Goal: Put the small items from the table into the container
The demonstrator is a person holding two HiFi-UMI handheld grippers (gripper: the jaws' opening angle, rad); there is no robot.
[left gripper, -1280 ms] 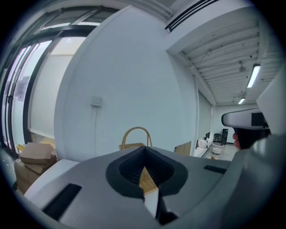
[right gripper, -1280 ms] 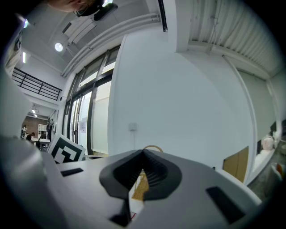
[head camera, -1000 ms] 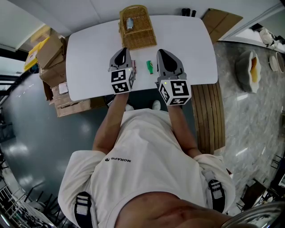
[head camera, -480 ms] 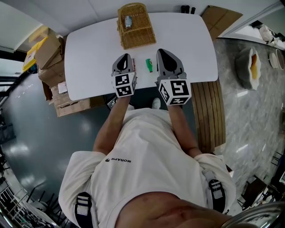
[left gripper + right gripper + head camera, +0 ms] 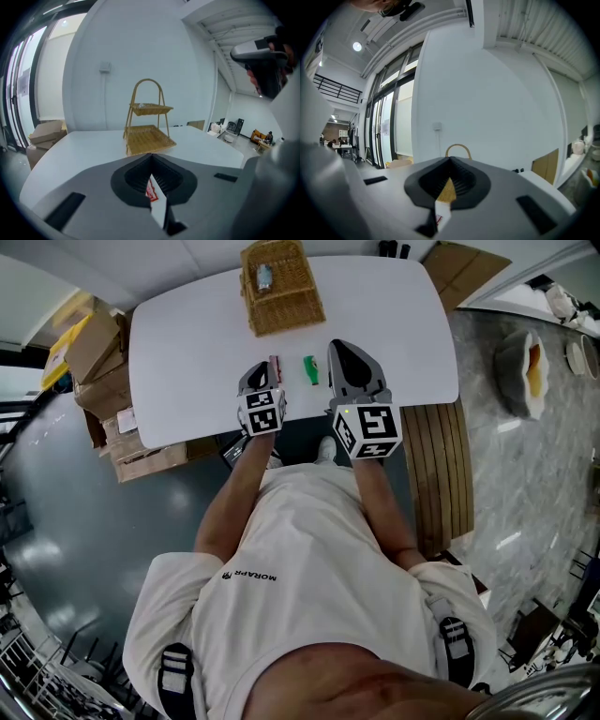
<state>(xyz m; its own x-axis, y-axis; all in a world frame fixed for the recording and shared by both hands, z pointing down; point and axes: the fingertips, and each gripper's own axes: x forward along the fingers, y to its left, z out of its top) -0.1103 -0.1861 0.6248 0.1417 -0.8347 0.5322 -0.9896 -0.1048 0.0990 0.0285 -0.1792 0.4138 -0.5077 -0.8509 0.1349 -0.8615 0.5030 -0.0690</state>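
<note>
We hold the left gripper [image 5: 257, 369] low over the near edge of the table [image 5: 187, 352], tilted down, with its jaws fully together and nothing clamped between them. In its own view the two tips meet in a point. In the slot behind them a white strip [image 5: 157, 201] with red print shows, and we cannot tell whether that is part of the gripper. A red packet [image 5: 275, 368] lies on the table just beside this gripper's tips, on their right. From the head view we cannot tell whether it touches them. A green item [image 5: 309, 369] lies further right, between the two grippers and just left of the right gripper [image 5: 343, 351]. That gripper sits about level and higher than the left one. Its jaws are also closed tip to tip, and they grip nothing. The basket [image 5: 281, 287], two tiers under a hoop handle, stands straight ahead of the left gripper, beyond both loose things and apart from them. Its lower tier faces the tips, and a grey item [image 5: 264, 276] lies in its upper tier. Through the right gripper's slot we see only a patch of wicker.
</note>
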